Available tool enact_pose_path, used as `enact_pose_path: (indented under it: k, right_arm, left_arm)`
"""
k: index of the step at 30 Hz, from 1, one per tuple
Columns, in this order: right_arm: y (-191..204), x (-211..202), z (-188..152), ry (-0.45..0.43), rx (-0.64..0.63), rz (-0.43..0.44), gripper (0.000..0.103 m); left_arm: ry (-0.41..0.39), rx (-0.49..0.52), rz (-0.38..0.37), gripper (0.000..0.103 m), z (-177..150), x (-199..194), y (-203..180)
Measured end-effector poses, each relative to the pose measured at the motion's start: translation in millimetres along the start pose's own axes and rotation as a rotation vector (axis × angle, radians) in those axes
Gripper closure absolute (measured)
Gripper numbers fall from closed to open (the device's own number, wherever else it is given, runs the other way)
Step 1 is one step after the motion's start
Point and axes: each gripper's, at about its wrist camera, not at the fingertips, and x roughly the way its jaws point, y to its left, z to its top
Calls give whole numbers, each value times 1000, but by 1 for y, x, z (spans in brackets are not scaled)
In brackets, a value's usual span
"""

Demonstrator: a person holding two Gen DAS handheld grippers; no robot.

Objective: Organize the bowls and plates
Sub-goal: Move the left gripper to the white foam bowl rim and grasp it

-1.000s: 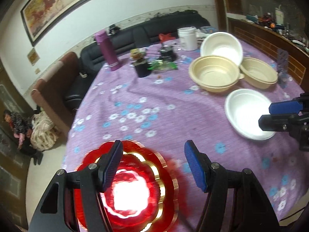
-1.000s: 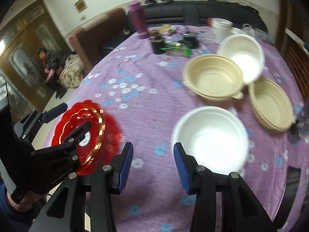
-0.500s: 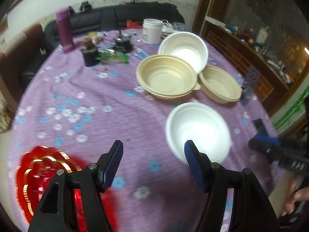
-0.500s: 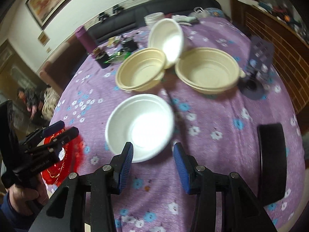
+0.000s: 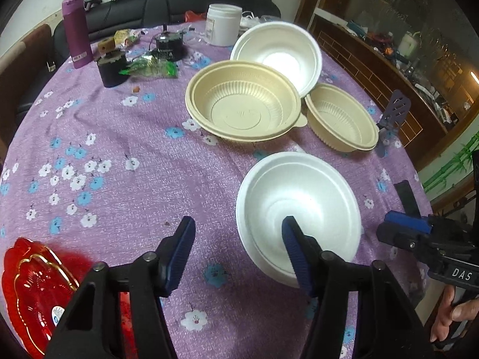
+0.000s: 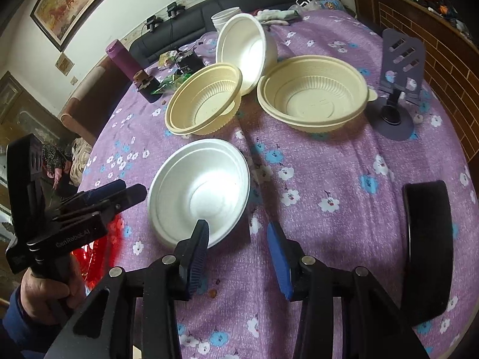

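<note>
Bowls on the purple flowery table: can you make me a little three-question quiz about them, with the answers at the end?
1. True or false: the far white foam bowl lies flat on the purple flowered tablecloth.
2. How many tan ribbed plastic bowls are there?
3. Which dish lies nearest the left gripper: A, the red plate with gold trim; B, the near white foam bowl; C, the white lidded jar?

Key:
1. False: it leans tilted against the large tan ribbed bowl.
2. Two: the large one and the smaller tan ribbed bowl.
3. B: one blue finger overlaps its rim in the left wrist view.
</note>
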Motion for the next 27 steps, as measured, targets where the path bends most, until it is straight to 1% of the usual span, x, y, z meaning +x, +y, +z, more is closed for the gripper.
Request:
enact_pose_path:
  k: [3,4,5,6,8,10,13,20,27]
  right_arm:
    - [-2,12,4,29,-2,4,60]
    - [-3,15,5,38,-1,9,64]
    - [-4,20,7,50,0,14,69]
    - [-4,24,8,60,-2,19,76]
    - [-4,31,10,78,-14,21,81]
    - [-3,36,11,84,-25,19,85]
    - [4,37,14,80,-66,4,87]
    - [11,33,18,68,-88,8,87]
    - [20,20,20,30,-102,18,87]
  left_arm:
    - [14,-4,-10,47,1,7,1]
    - [17,-3,-13,49,1,9,0]
    - [20,-2,-14,54,1,11,0]
    - [28,3,-15,58,2,14,-1]
    - [43,16,-14,76,1,20,-4]
    - [53,34,-18,85,0,23,-8]
    - [41,61,18,86,-1,21,-12]
    - [9,60,35,85,-1,8,-11]
    - [-26,69,59,85,-4,-7,-10]
